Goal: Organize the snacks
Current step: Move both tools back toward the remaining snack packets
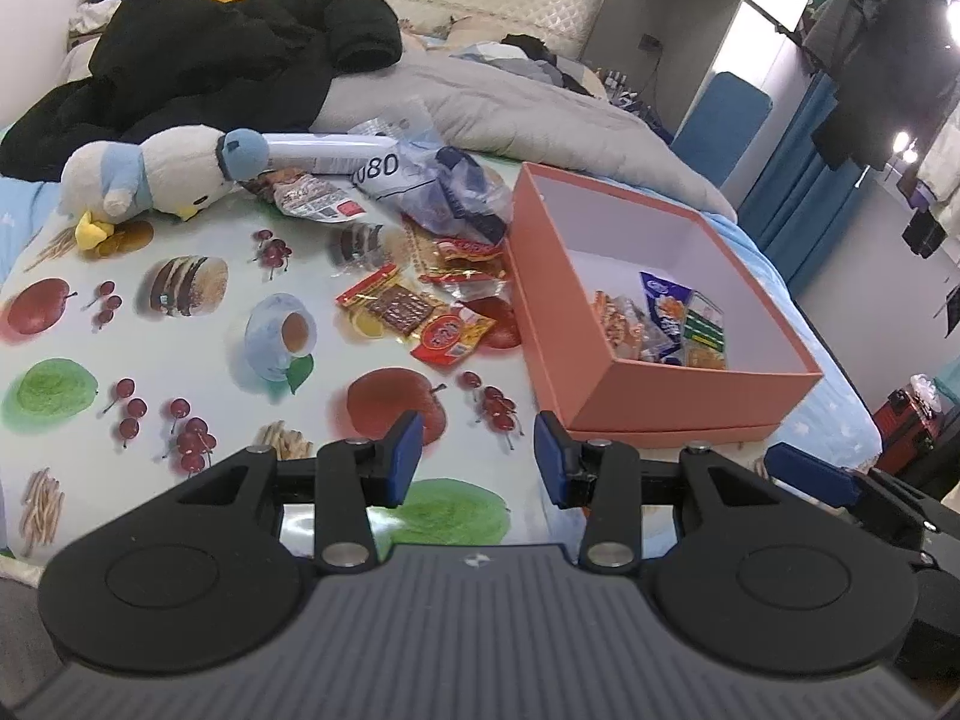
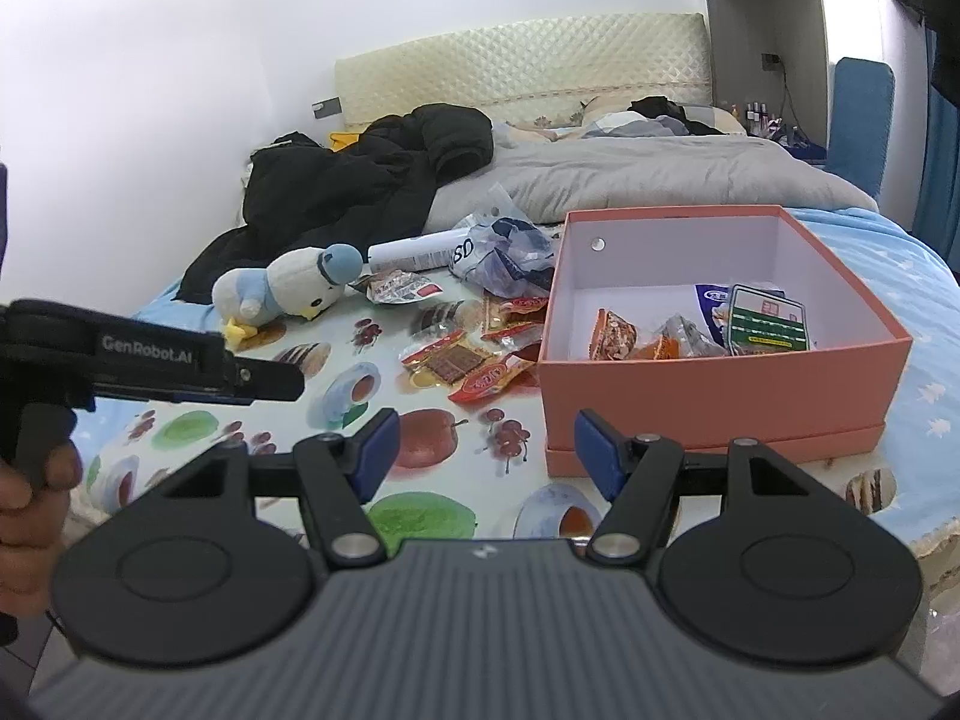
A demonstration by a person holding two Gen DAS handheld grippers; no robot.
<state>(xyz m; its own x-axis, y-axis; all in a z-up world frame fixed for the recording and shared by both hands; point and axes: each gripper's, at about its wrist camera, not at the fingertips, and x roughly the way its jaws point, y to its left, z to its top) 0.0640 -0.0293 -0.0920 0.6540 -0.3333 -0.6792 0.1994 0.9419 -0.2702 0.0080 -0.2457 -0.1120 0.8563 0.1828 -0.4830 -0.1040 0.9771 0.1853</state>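
Two grippers are mine, and both stand parted with nothing between their blue pads: the left gripper (image 1: 477, 459) and the right gripper (image 2: 486, 456) hover low over the fruit-print cloth (image 1: 150, 372), short of anything to grasp. I take the orange box (image 1: 672, 387) as my landmark. Its near corner sits just beyond and to the right of my left jaws, and straight ahead to the right of my right jaws. A few packets already lie inside it. Farther on, to the left of the box and close against its left wall, lies the loose snack pile (image 1: 432, 306). The nearest piece is a red packet (image 1: 449, 339), with its long axis slanting up toward the box. From my left jaws it lies ahead and slightly left, so I judge my left hand the nearer one. Beyond the pile rest a crumpled plastic bag (image 1: 444, 192) and a plush duck (image 1: 156, 177).
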